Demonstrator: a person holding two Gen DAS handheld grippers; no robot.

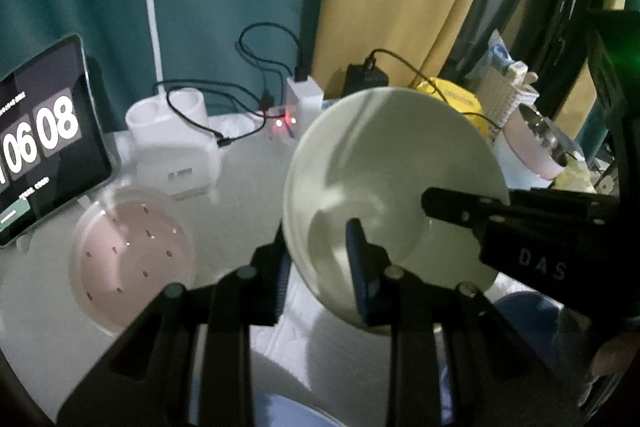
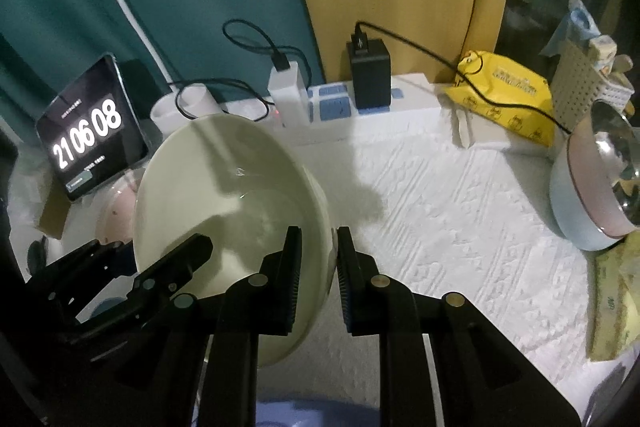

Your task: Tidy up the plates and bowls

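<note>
Now: cream bowl [image 1: 384,187] held tilted above the white mat [image 2: 440,207] by both grippers.
Opposite rim sides are pinched, likely so it stays steady for stacking. Left gripper [image 1: 320,267] and right gripper [image 2: 318,267] are each narrowed onto the rim; pink plate [image 1: 132,255] is left lying far left.

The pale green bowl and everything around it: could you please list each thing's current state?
Pale green bowl: tilted, lifted off the table, rim gripped on both sides.
Left gripper: shut on the bowl's rim.
Right gripper: shut on the bowl's rim.
Pink plate: flat on the table, empty.
Tablet: on, showing a clock.
Black charger: plugged into the power strip.
</note>
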